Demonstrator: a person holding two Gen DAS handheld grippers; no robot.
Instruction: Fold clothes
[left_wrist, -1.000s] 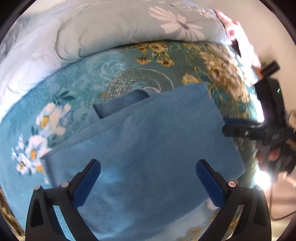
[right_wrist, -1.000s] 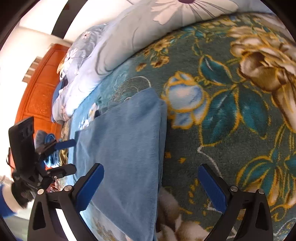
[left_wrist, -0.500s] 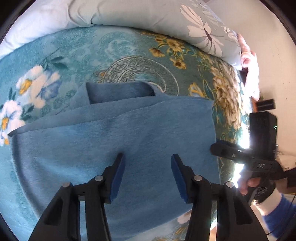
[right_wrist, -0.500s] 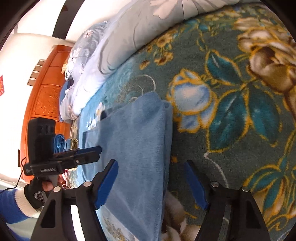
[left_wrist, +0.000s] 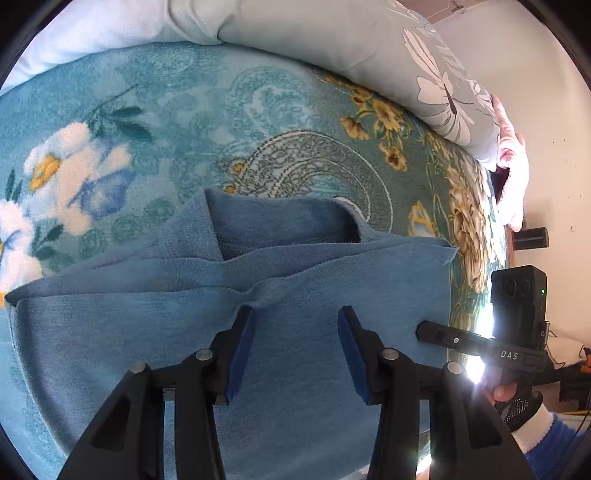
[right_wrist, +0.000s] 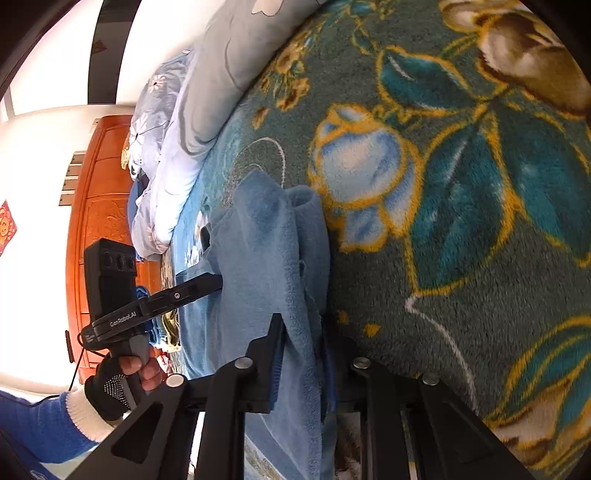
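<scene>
Both fisheye views are bright and mostly sharp, with straight lines bowed hard toward the black circular rim. In the left wrist view a white glare spot (left_wrist: 476, 365) burns out detail at the lower right beside the right gripper (left_wrist: 419, 328), and soft daylight leaves only faint shadows in the folds of the blue garment (left_wrist: 184, 332). In the right wrist view the wall (right_wrist: 33, 221) on the left is blown out to near white, while the floral blanket (right_wrist: 480, 184) stays evenly lit and crisp.
</scene>
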